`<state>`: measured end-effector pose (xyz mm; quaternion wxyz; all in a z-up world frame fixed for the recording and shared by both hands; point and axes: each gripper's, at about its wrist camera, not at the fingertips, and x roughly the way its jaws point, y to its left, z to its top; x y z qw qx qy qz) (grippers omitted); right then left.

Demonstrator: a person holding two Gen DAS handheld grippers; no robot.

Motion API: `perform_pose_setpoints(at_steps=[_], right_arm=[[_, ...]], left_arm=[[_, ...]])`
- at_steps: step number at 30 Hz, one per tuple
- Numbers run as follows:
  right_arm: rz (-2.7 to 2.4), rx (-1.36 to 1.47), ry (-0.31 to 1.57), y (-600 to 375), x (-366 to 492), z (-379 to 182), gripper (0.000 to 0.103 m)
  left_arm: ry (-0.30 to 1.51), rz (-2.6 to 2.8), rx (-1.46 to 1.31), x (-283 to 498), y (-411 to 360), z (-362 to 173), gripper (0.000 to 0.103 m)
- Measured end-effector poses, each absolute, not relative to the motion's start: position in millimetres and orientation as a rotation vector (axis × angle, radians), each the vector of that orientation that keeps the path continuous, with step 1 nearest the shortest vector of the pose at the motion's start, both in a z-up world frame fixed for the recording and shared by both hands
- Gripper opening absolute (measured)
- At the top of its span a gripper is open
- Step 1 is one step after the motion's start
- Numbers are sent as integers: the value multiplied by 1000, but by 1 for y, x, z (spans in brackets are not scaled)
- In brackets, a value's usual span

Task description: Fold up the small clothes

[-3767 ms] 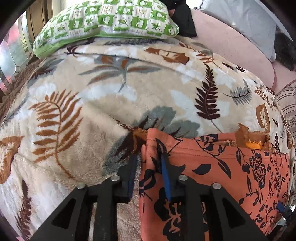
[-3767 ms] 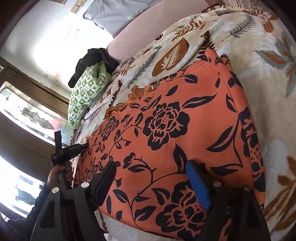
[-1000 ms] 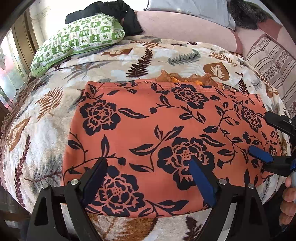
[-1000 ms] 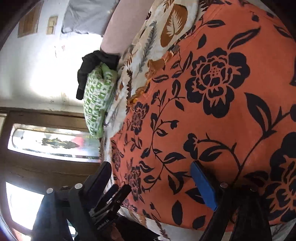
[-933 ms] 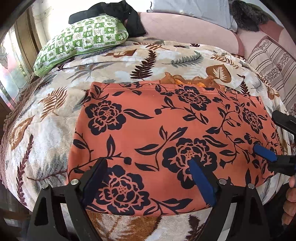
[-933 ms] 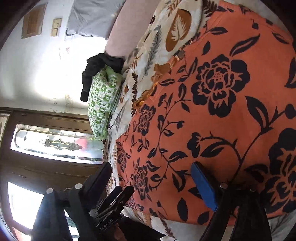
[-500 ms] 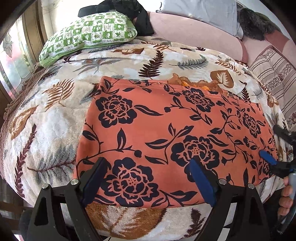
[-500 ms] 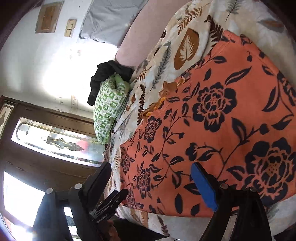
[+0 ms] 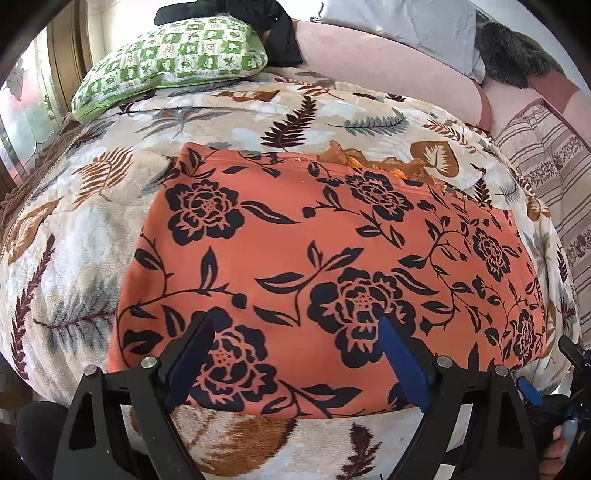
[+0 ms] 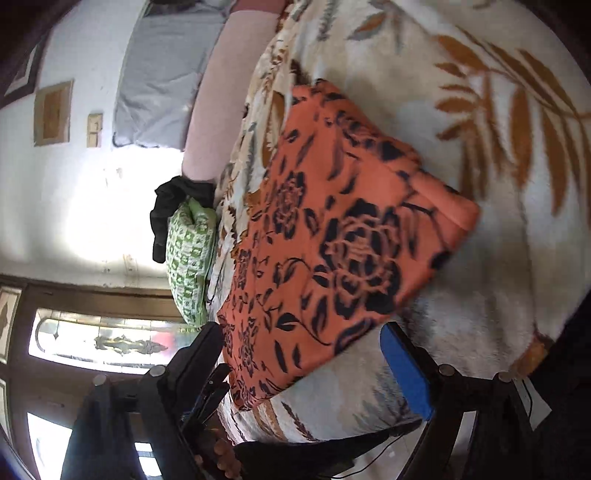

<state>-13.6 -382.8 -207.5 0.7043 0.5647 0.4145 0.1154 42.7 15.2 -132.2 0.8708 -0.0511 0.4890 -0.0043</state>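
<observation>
A: Where was the orange cloth (image 9: 332,258)?
B: Flat on the blanket (image 9: 74,240), near edge of the bed.
A: Grippers?
B: Left gripper (image 9: 295,354) and right gripper (image 10: 306,354): jaws apart, holding nothing.

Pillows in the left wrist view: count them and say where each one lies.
2. The green checked pillow lies at the far left end of the leaf-print blanket; the grey pillow leans against the pink backrest, far right. Others may be hidden.

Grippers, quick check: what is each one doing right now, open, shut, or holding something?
Left gripper: open, holding nothing, jaws spread above the orange floral garment.
Right gripper: open, holding nothing, jaws spread at the garment's near edge.
</observation>
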Motion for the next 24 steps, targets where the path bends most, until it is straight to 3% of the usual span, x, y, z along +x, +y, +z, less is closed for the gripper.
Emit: perform_pose_setpoints(at_steps=[8, 24], right_arm=[[180, 1335, 867, -414, 8, -218, 90], [175, 1093, 781, -401, 26, -174, 90]], left_arm=[[1035, -34, -51, 45, -9, -138, 90], [1041, -13, -6, 58, -24, -151, 90]])
